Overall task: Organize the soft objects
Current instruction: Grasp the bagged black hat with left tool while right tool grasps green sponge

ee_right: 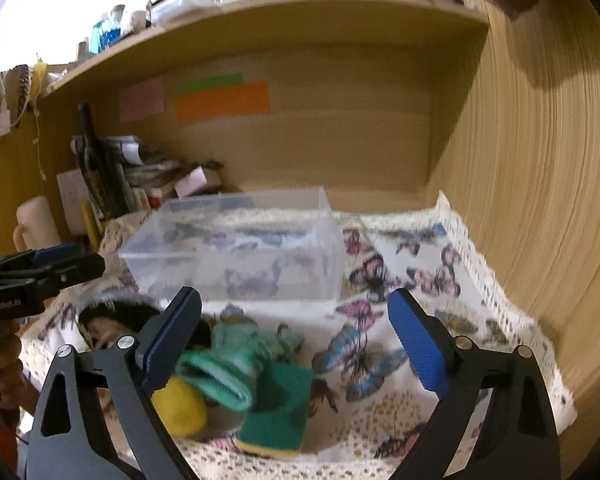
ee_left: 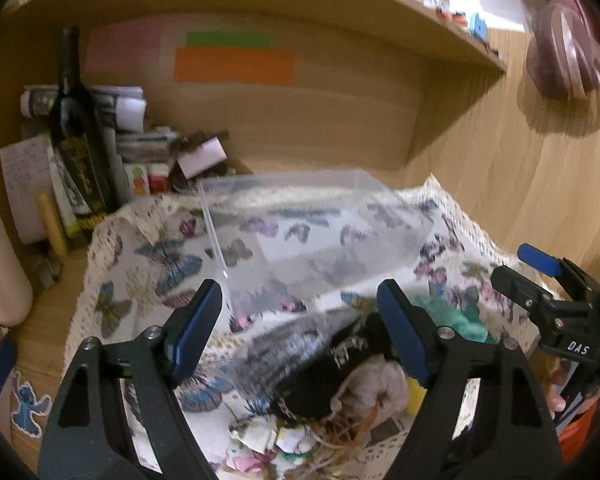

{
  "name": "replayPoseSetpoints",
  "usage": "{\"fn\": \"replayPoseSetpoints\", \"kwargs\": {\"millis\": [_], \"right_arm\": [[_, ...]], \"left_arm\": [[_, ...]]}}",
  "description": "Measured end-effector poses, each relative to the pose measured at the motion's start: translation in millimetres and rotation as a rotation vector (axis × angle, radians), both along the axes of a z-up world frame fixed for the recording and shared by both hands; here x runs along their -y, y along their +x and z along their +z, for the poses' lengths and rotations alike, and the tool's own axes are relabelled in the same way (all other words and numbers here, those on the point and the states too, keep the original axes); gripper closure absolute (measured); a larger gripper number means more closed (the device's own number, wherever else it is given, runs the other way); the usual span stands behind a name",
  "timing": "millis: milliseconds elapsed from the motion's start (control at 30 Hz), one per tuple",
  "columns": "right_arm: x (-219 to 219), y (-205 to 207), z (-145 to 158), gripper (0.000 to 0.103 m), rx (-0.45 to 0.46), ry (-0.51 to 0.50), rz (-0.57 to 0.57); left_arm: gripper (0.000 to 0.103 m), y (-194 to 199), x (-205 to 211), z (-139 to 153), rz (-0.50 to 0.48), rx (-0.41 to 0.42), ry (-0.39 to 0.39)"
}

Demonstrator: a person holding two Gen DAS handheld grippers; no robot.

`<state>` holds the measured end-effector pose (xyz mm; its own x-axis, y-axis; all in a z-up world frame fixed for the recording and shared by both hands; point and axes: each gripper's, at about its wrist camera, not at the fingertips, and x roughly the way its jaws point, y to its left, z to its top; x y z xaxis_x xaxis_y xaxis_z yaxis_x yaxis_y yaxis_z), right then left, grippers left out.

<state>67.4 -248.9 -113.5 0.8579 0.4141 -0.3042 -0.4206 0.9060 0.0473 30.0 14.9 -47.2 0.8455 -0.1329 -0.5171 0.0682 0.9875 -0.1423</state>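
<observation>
Both your left gripper (ee_left: 300, 328) and right gripper (ee_right: 294, 344) hang agape, empty, above the soft pile (ee_right: 236, 376) before the clear bin (ee_right: 240, 240) — risk: a pinch snags the butterfly cloth (ee_right: 400, 360) and drags the bin.

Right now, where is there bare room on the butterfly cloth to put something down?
The butterfly cloth lies bare to the right of the clear plastic box, up to the wooden side wall. The box looks empty too. It is crowded at the front left, where the green glove, sponge and yellow ball pile up.
</observation>
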Motion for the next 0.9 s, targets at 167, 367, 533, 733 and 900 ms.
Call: {"fn": "replayPoseSetpoints", "kwargs": {"millis": [167,367,533,733,900], "right_arm": [[4,2,-15,0.018,-0.060,-0.012,-0.008],[20,6,-24,0.021,-0.107,0.014,-0.040],[24,9,-30,0.024,-0.134,0.017,-0.053],[32,9,-34,0.028,-0.157,0.027,-0.055],[26,9,-42,0.028,-0.180,0.009,-0.028]], "left_arm": [[0.031,0,7,-19,-0.034,-0.062,-0.003],[0.037,-2,8,-31,-0.046,-0.090,-0.008],[0.038,-4,5,-26,-0.039,-0.080,-0.010],[0.038,-5,-19,-10,0.045,-0.044,-0.025],[0.038,6,-41,-15,0.077,-0.091,-0.073]]}}
